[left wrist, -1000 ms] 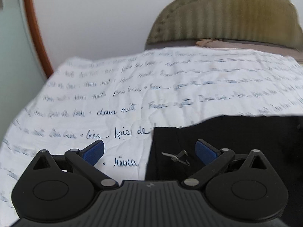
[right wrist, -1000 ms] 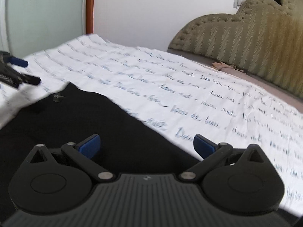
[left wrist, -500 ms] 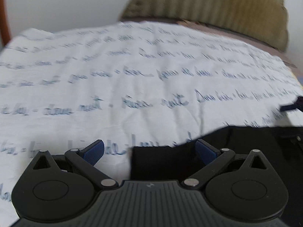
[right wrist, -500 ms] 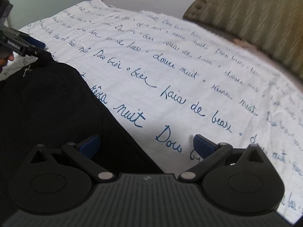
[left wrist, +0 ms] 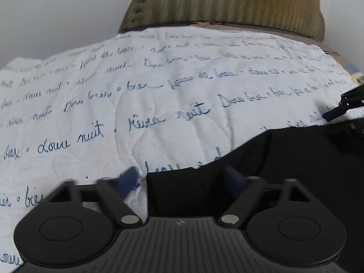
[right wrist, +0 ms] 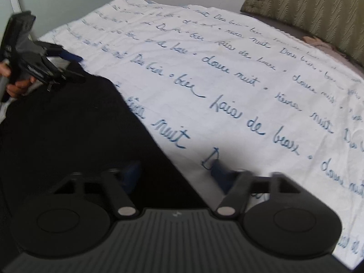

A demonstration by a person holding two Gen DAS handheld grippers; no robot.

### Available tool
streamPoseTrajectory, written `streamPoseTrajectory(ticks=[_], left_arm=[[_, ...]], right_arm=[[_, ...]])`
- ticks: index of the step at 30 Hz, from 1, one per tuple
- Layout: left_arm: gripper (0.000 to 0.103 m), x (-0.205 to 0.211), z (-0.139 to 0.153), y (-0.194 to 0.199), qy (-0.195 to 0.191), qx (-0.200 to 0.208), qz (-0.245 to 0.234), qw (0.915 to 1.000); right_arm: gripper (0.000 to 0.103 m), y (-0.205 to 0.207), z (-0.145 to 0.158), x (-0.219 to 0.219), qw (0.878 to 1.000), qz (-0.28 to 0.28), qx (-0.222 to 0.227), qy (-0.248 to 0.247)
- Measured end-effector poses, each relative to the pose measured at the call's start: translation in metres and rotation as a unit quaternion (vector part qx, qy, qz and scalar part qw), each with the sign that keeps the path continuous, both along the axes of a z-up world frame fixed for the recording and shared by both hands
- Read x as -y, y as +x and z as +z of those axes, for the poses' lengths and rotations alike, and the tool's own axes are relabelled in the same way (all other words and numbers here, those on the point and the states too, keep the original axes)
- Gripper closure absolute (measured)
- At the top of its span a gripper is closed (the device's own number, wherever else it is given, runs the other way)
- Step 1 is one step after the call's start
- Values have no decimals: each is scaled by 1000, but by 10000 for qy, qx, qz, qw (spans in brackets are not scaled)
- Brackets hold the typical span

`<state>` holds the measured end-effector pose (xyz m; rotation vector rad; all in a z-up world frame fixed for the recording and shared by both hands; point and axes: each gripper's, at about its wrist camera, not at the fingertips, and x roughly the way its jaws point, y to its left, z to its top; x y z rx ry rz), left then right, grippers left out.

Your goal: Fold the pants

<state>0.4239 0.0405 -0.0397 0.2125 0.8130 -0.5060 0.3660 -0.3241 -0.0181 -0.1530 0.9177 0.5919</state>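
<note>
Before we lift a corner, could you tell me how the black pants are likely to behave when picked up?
Probably floppy: the black pants lie limp against the quilt. Likely to sag from the left claw. Apparently light, showing thin flat edges.

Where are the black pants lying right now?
The black pants lie on the white bedspread with blue writing, filling the lower left of the right wrist view and the lower right of the left wrist view, with one gripper at each end.
</note>
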Motion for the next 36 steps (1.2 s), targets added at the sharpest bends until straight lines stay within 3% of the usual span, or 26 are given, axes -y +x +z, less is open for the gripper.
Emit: streamPoseTrajectory(ticks=[1,2,3,5,14,21,26,30,36], left_arm=[[46,2,2,-4,29,51,-39,10000],[51,4,5,-7,110,141,-25,9998],[60,5,6,-9,186,216,-34,9996],[69,5,9,-13,210,262,-58,9994],[73,-8,28,-24,-213,625,394,9970],[73,-11,36,-30,-344,846,718,9932],[73,-7,55,-49,-243,1324,550,9894],[74,2,51,-39,10,1003,701,9925],[74,-9,66,-74,-87,1371,544,9890]], right_arm=[[75,-1,1,0,10000,10,17,29],[93,-2,2,-1,10000,22,30,42],[95,-5,3,-3,9999,63,85,2],[96,-12,4,-9,9995,117,231,-160],[98,-36,22,-24,9902,-37,1192,-733],[99,-58,34,-51,9621,-12,2219,-1583],[99,-88,44,-61,9436,-15,2714,-1898],[99,-92,48,-66,9414,-110,2727,-1981],[99,-120,54,-76,9344,-85,2911,-2049]])
